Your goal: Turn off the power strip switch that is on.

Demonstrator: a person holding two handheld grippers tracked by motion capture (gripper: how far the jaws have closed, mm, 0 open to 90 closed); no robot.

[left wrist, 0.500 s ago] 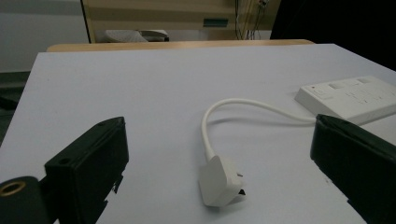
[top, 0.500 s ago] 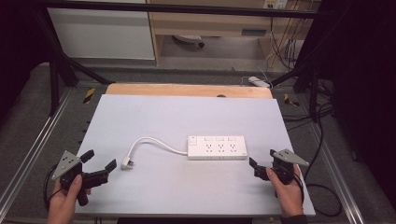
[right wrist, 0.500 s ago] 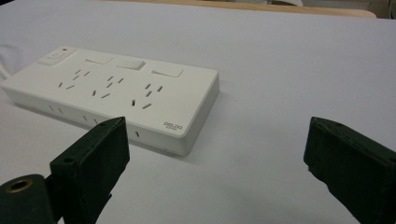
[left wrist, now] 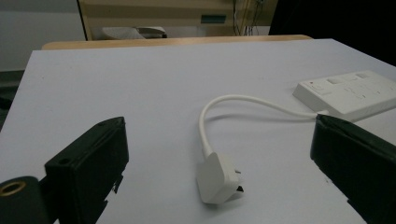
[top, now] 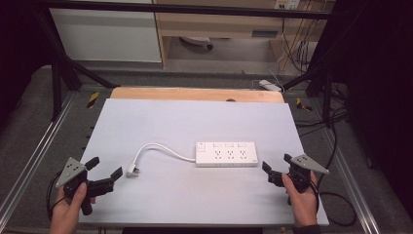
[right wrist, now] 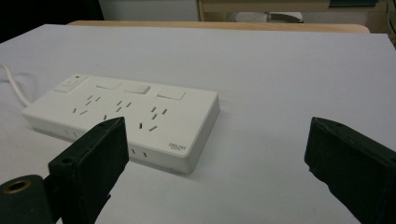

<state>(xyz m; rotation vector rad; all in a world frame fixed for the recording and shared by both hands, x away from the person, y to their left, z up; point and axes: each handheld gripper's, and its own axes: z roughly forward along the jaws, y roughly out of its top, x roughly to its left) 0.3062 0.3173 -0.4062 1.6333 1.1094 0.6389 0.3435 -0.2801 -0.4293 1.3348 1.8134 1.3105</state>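
Note:
A white power strip [top: 226, 154] with several sockets lies flat at the middle right of the white tabletop [top: 195, 117]. Its short white cable [top: 156, 146] curves left to a white plug [top: 132, 171] lying loose on the table. My left gripper [top: 104, 168] is open at the near left, its jaws pointing at the plug [left wrist: 217, 179] a short way ahead of them. The strip [left wrist: 350, 91] lies farther off in that view. My right gripper [top: 276, 163] is open at the near right, just off the strip's right end [right wrist: 126, 116]. Neither gripper holds anything.
A wooden strip [top: 195, 94] borders the table's far edge. Metal rails [top: 39, 161] run along both sides. Behind the table are a shelf unit [top: 219, 24], a second power strip on the floor [top: 270, 85] and hanging cables [top: 292, 44].

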